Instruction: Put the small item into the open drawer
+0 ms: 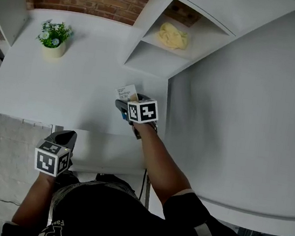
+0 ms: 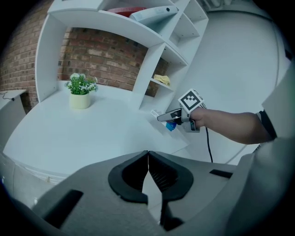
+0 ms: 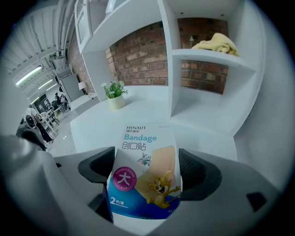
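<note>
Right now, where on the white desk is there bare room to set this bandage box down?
The desk is bare between the potted plant and the bandage box in the right gripper. The lower shelf is bare too; the one above holds a yellow cloth.

A small potted plant [image 1: 53,39] stands far left on the white desk [image 1: 81,86]; a crumpled yellow cloth [image 1: 172,36] lies on a shelf [image 1: 205,37] far right.

— How many of each?
— I count two tongs: left tongs [image 2: 148,159], right tongs [image 3: 145,161]. One bandage box [image 3: 144,184] between the right pair. Beyond them, one potted plant [image 1: 53,38] and one yellow cloth [image 1: 173,36].
</note>
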